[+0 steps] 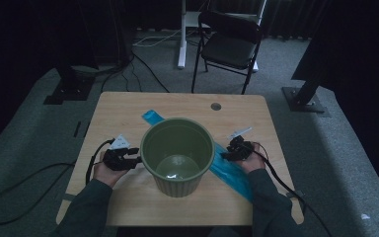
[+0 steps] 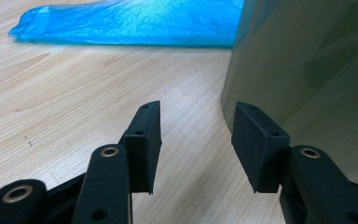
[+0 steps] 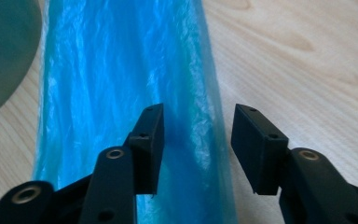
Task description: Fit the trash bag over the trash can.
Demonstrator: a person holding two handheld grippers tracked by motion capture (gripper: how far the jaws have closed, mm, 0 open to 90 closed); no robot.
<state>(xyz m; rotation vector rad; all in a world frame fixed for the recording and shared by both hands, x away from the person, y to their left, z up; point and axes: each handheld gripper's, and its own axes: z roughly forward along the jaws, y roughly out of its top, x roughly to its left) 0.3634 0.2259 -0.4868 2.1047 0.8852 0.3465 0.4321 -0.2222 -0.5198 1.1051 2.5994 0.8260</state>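
A green bucket stands near the desk's front edge, on a blue bag lying slantwise; the left claw gapes empty beside the bucket wall; the right claw gapes empty over the bag's edge, touching nothing.

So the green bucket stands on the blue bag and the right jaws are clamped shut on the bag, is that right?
Not quite. The right gripper has its jaws open above the blue bag, gripping nothing, as the right gripper view shows. The green bucket does stand on the bag.
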